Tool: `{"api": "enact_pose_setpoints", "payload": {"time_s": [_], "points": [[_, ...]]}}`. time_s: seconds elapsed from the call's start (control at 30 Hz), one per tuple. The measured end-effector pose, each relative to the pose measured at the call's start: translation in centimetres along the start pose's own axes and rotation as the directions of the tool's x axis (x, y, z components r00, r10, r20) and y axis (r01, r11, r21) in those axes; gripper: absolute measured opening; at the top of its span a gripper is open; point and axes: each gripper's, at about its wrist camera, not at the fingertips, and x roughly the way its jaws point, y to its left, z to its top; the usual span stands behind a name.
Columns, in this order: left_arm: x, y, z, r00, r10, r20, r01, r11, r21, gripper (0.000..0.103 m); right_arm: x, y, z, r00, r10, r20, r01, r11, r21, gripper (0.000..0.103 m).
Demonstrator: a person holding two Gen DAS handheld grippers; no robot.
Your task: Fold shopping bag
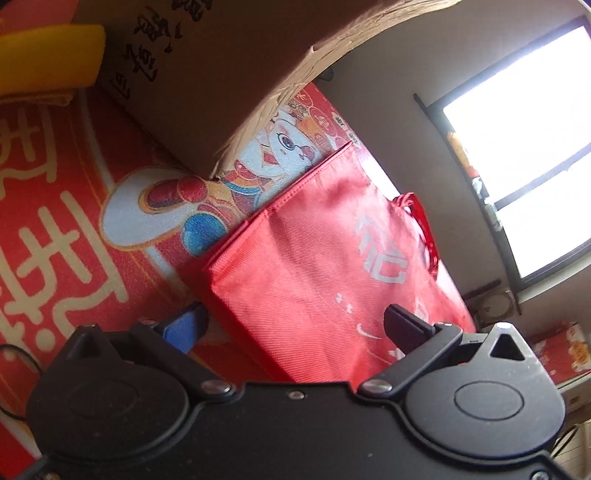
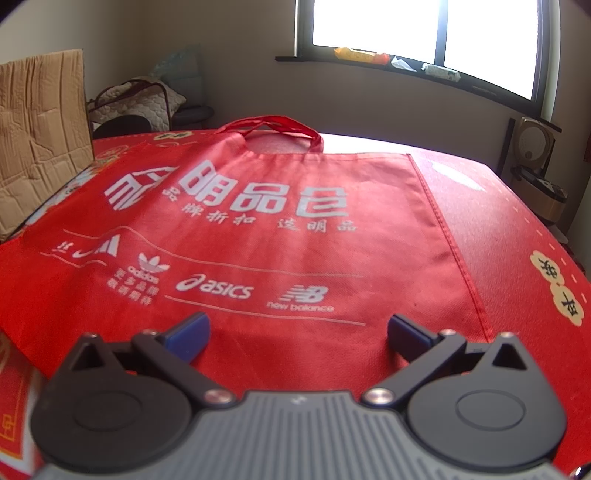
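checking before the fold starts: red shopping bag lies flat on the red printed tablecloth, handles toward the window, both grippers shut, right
One detail is off: the grippers are open, not shut. In each wrist view the left gripper and right gripper have jaws spread wide, holding nothing. The rest holds: the red shopping bag lies flat on the red printed tablecloth, handles toward the window.

A dark-framed window (image 2: 417, 33) was blown out by daylight, beige walls (image 2: 221, 55) were seen, and a cluttered sill (image 2: 399, 61) was lit.
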Motion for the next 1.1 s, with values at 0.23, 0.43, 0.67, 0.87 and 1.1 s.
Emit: {"api": "enact_pose_setpoints", "payload": {"time_s": [0.23,0.43,0.67,0.87,1.1], "points": [[1.7,0.0,-0.6,0.994,-0.109,0.023,0.11,0.992,-0.053,0.102,0.1,0.2,0.0,1.0,0.012,-0.003,-0.012,1.0,0.001,0.102],[3.8,-3.0,-1.8,0.993,-0.082,0.082,0.066,0.98,0.189,0.102,0.2,0.3,0.1,1.0,0.017,-0.006,-0.017,1.0,0.008,0.102],[3.9,-5.6,-5.0,0.982,-0.005,0.191,-0.064,0.934,0.352,0.102,0.2,0.3,0.1,1.0,0.013,-0.004,-0.013,1.0,0.003,0.102],[3.7,-6.4,-5.7,0.976,0.067,0.207,-0.147,0.905,0.4,0.094,0.2,0.4,0.0,1.0,0.013,-0.005,-0.013,1.0,0.004,0.102],[4.2,-7.2,-6.1,0.969,0.133,0.209,-0.215,0.868,0.448,0.025,0.2,0.4,0.0,1.0,0.013,-0.005,-0.013,1.0,0.005,0.102]]}}
